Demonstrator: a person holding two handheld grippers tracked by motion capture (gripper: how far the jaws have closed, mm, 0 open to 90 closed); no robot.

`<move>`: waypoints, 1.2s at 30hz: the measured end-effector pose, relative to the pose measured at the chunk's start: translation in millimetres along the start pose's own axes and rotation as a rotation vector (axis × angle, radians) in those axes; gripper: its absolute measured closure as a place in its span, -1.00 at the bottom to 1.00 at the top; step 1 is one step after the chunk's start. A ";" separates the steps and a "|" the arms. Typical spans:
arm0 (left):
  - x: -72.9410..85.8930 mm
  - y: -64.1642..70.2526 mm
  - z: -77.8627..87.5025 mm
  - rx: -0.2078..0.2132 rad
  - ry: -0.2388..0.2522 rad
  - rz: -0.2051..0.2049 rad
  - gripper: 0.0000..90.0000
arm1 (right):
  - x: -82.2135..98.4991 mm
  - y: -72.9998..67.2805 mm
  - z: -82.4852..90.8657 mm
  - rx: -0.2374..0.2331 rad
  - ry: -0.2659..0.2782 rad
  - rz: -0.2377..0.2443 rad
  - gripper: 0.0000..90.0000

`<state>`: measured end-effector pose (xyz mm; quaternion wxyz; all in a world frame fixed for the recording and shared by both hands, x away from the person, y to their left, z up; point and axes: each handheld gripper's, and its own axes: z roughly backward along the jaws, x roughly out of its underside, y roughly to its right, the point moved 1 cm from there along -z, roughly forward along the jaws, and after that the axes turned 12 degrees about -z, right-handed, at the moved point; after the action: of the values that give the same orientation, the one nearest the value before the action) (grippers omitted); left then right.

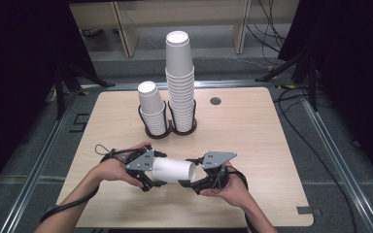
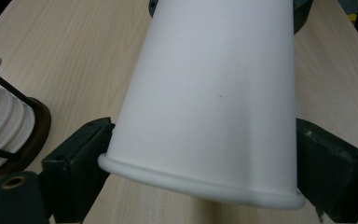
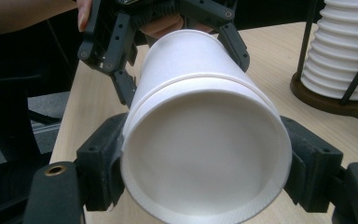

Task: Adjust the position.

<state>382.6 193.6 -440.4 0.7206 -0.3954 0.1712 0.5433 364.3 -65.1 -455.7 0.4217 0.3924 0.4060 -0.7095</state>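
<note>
Lying on its side above the near middle of the counter (image 1: 252, 111), a white paper cup (image 1: 173, 171) spans the gap between the two hand-held grippers. In the right gripper view a second rim line shows just behind the cup's mouth, so this may be two nested cups; I cannot tell for sure. The left hand-held gripper (image 1: 148, 175) has its jaws around the cup's narrower end, and in the left gripper view the black pads sit against both sides of the cup wall near a rolled rim. The right hand-held gripper (image 1: 188, 180) pinches the wide, open end, its pads pressed to either side of the rim. Toward the far edge, two stacks of white paper cups stand in a dark double wire holder (image 1: 171, 129): a short stack (image 1: 151, 108) on the left and a tall stack (image 1: 179, 80) just beside it.
</note>
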 end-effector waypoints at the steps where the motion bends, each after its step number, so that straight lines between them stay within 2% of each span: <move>1: 0.0 0.0 0.0 0.000 0.000 0.000 -0.72 | 0.0 0.0 0.0 0.000 0.000 0.000 -0.42; 5: -2.8 -0.5 1.8 -0.001 -0.031 -0.022 -0.68 | -1.0 1.2 -1.4 -0.010 0.008 0.014 -0.42; 7: -4.0 -0.9 2.5 0.003 -0.040 -0.032 -0.67 | -0.3 -0.6 -1.3 -0.001 -0.002 -0.015 -0.43; 8: -4.0 -0.9 2.5 0.003 -0.040 -0.032 -0.66 | -0.7 0.3 -1.4 0.002 0.002 -0.001 -0.43; 10: -5.9 -1.1 3.9 -0.010 -0.053 -0.055 -0.64 | -0.7 0.8 -2.0 -0.012 0.000 -0.003 -0.43; 12: -7.2 -1.4 5.0 -0.014 -0.060 -0.064 -0.63 | -1.1 1.1 -2.0 -0.001 -0.004 -0.001 -0.43; 15: -8.6 -2.8 7.5 -0.006 -0.084 -0.085 -0.61 | -1.2 0.5 -3.1 0.000 -0.002 -0.009 -0.43; 17: -9.0 -3.1 7.9 -0.007 -0.089 -0.089 -0.60 | -2.1 0.8 -2.9 0.005 -0.010 0.002 -0.43; 20: -10.4 -3.3 8.6 -0.001 -0.096 -0.093 -0.60 | -1.8 -0.2 -4.3 -0.003 -0.016 -0.014 -0.43; 22: -11.1 -3.2 8.9 -0.008 -0.101 -0.098 -0.59 | -2.0 0.2 -4.3 0.002 -0.016 -0.005 -0.43; 24: -13.0 -4.2 9.9 0.000 -0.119 -0.111 -0.59 | -2.5 0.1 -5.6 0.007 -0.019 -0.008 -0.44; 28: -18.8 -6.8 11.2 0.024 -0.160 -0.112 -0.58 | -3.3 -0.7 -6.0 0.004 -0.034 -0.024 -0.45; 33: -22.9 -10.1 11.1 0.033 -0.190 -0.135 -0.58 | -4.8 0.7 -5.6 0.017 -0.036 -0.007 -0.46; 35: -24.3 -10.2 10.8 0.034 -0.205 -0.144 -0.58 | -4.9 0.4 -5.7 0.020 -0.033 -0.017 -0.49; 36: -25.0 -10.3 10.5 0.040 -0.212 -0.145 -0.58 | -5.2 1.5 -6.1 0.024 -0.029 -0.001 -0.51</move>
<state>381.4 184.4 -412.9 0.7799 -0.3324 0.0758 0.5250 368.8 -58.6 -453.6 0.4224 0.3870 0.3915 -0.7201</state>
